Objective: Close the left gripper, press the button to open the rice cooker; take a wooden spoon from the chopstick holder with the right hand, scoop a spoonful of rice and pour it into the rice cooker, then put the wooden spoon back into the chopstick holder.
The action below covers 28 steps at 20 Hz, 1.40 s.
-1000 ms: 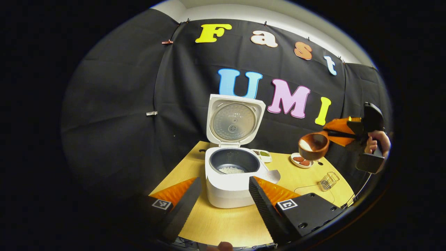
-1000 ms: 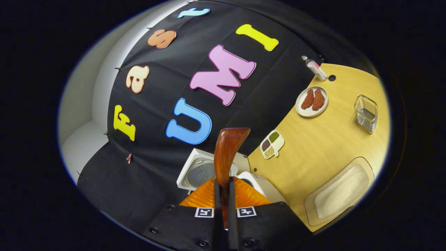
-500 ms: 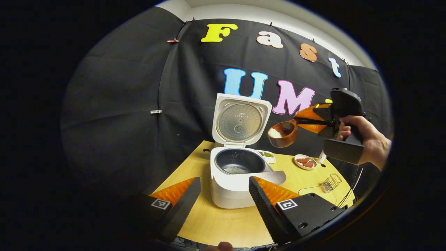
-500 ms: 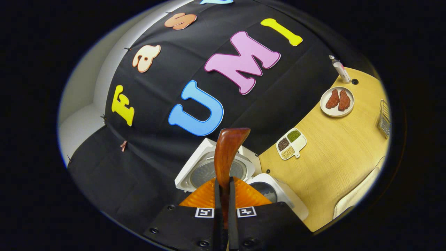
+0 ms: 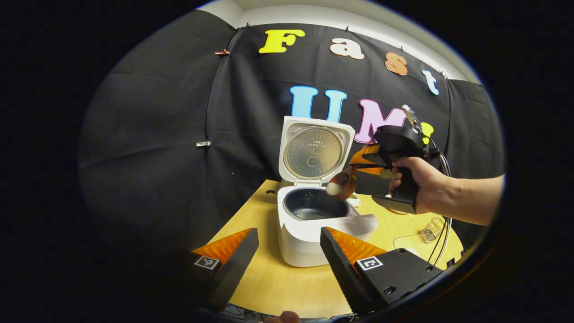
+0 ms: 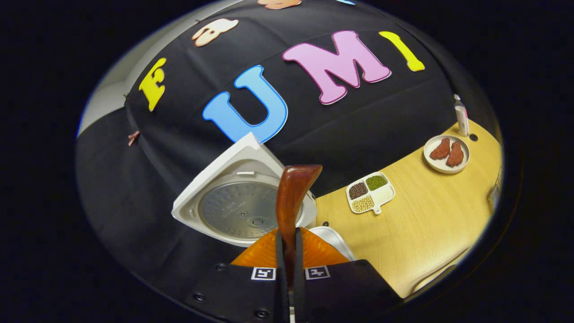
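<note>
We held the right gripper [image 6: 287,273] clamped on the handle of the spoon [image 6: 291,204], both fingers pressed against the wood in the right gripper view. In the left gripper view that same gripper [image 5: 361,162] sat in our hand [image 5: 419,181] to the right of the cooker's raised lid [image 5: 315,151], and the spoon's bowl [image 5: 339,185] hung tilted over the far right rim of the pot [image 5: 314,208], with white rice [image 5: 333,189] at its lip. The cooker [image 5: 314,233] stood open on the table [image 5: 287,282], lid upright at the far side, the dark pot showing below it. In the right gripper view the lid's metal inner plate [image 6: 244,211] lay just behind the spoon handle. The left gripper [image 5: 287,255] stayed near us, in front of the cooker, its two fingers wide apart and holding nothing. To the right on the table, in the right gripper view, we saw a divided dish [image 6: 370,192] of beans near the cooker, a plate [image 6: 446,154] with two reddish pieces farther right, and a small bottle [image 6: 461,116] standing just beyond the plate by the wall. In the left gripper view a wire holder [image 5: 432,229] stood on the right part of the table, below our forearm.
</note>
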Each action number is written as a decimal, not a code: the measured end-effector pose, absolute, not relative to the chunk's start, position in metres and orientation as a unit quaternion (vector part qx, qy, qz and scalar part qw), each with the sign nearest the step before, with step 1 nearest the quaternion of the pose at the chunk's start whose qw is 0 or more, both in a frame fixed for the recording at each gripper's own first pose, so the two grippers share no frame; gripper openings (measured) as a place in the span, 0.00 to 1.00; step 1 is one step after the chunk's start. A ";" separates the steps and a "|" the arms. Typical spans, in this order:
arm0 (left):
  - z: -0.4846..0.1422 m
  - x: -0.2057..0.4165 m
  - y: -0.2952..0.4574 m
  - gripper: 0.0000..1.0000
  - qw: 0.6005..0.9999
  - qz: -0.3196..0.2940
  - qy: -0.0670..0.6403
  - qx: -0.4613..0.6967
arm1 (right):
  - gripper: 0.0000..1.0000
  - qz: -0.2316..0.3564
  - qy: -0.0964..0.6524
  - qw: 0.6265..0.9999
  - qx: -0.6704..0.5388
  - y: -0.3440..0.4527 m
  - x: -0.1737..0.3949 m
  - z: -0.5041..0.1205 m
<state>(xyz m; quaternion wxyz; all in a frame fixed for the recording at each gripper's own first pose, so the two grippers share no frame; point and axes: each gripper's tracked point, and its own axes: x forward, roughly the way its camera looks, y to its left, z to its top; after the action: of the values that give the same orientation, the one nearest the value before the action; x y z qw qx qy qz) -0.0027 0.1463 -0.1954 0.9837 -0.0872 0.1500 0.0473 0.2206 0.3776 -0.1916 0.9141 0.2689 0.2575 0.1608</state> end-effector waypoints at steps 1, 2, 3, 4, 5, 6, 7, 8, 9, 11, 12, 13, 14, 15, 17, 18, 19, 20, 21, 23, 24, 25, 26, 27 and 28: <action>-0.198 -0.003 0.148 0.95 0.984 0.048 0.152 -0.083 | 0.09 0.168 0.260 0.918 0.247 0.386 0.222 -0.198; -0.200 -0.006 0.149 0.95 0.984 0.049 0.153 -0.080 | 0.09 0.175 0.261 0.922 0.227 0.393 0.223 -0.205; -0.201 -0.006 0.151 0.95 0.983 0.050 0.155 -0.081 | 0.09 0.182 0.263 0.925 0.207 0.399 0.225 -0.210; -0.203 -0.007 0.152 0.95 0.983 0.051 0.155 -0.083 | 0.09 0.188 0.262 0.928 0.188 0.403 0.225 -0.214; -0.203 -0.008 0.154 0.95 0.983 0.052 0.156 -0.086 | 0.09 0.190 0.261 0.932 0.168 0.406 0.225 -0.218; -0.204 -0.007 0.155 0.95 0.982 0.053 0.156 -0.089 | 0.09 0.187 0.255 0.937 0.147 0.407 0.226 -0.218; -0.205 -0.008 0.156 0.95 0.982 0.054 0.157 -0.091 | 0.09 0.190 0.248 0.942 0.126 0.408 0.227 -0.219; -0.207 -0.007 0.156 0.95 0.981 0.056 0.158 -0.094 | 0.09 0.198 0.247 0.942 0.108 0.413 0.226 -0.220; -0.209 -0.008 0.156 0.95 0.981 0.057 0.160 -0.096 | 0.09 0.207 0.246 0.943 0.092 0.418 0.226 -0.222; -0.211 -0.006 0.156 0.95 0.980 0.056 0.162 -0.099 | 0.09 0.218 0.232 0.946 0.054 0.422 0.223 -0.219; -0.211 -0.007 0.155 0.95 0.980 0.056 0.163 -0.099 | 0.09 0.226 0.223 0.948 0.035 0.425 0.222 -0.217; -0.210 -0.006 0.154 0.95 0.980 0.054 0.162 -0.098 | 0.09 0.234 0.215 0.948 0.015 0.428 0.219 -0.216; -0.211 -0.007 0.154 0.95 0.981 0.053 0.161 -0.097 | 0.09 0.244 0.207 0.948 -0.006 0.431 0.216 -0.215; -0.211 -0.007 0.153 0.95 0.981 0.052 0.161 -0.096 | 0.09 0.253 0.199 0.946 -0.028 0.434 0.214 -0.214; -0.211 -0.006 0.152 0.95 0.981 0.049 0.163 -0.096 | 0.09 0.274 0.178 0.942 -0.071 0.440 0.208 -0.208; -0.213 -0.007 0.151 0.95 0.981 0.048 0.164 -0.097 | 0.09 0.285 0.166 0.940 -0.092 0.443 0.205 -0.205; -0.213 -0.008 0.150 0.95 0.980 0.047 0.165 -0.097 | 0.09 0.295 0.155 0.936 -0.113 0.446 0.200 -0.201; -0.214 -0.009 0.149 0.95 0.981 0.046 0.164 -0.097 | 0.09 0.307 0.144 0.931 -0.134 0.449 0.197 -0.199; -0.215 -0.010 0.148 0.95 0.981 0.044 0.164 -0.097 | 0.09 0.318 0.133 0.926 -0.155 0.454 0.193 -0.196; -0.213 -0.010 0.147 0.95 0.981 0.041 0.164 -0.096 | 0.09 0.337 0.116 0.915 -0.189 0.459 0.185 -0.193; -0.212 -0.010 0.145 0.95 0.981 0.040 0.163 -0.095 | 0.09 0.345 0.107 0.910 -0.203 0.461 0.181 -0.191; -0.212 -0.010 0.145 0.95 0.981 0.039 0.164 -0.094 | 0.09 0.350 0.099 0.906 -0.216 0.463 0.177 -0.190; -0.213 -0.010 0.145 0.95 0.981 0.039 0.163 -0.093 | 0.09 0.354 0.091 0.902 -0.229 0.464 0.174 -0.189; -0.214 -0.011 0.144 0.95 0.981 0.038 0.163 -0.094 | 0.09 0.357 0.086 0.899 -0.240 0.465 0.172 -0.188; -0.213 -0.011 0.144 0.95 0.982 0.037 0.162 -0.094 | 0.09 0.361 0.081 0.894 -0.252 0.466 0.170 -0.189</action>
<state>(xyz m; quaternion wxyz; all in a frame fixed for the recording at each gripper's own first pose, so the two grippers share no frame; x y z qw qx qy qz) -0.0110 0.1436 -0.2128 0.9816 -0.0943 0.1619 0.0371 0.1701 0.4657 -0.1888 0.8943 -0.2519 0.0812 0.3609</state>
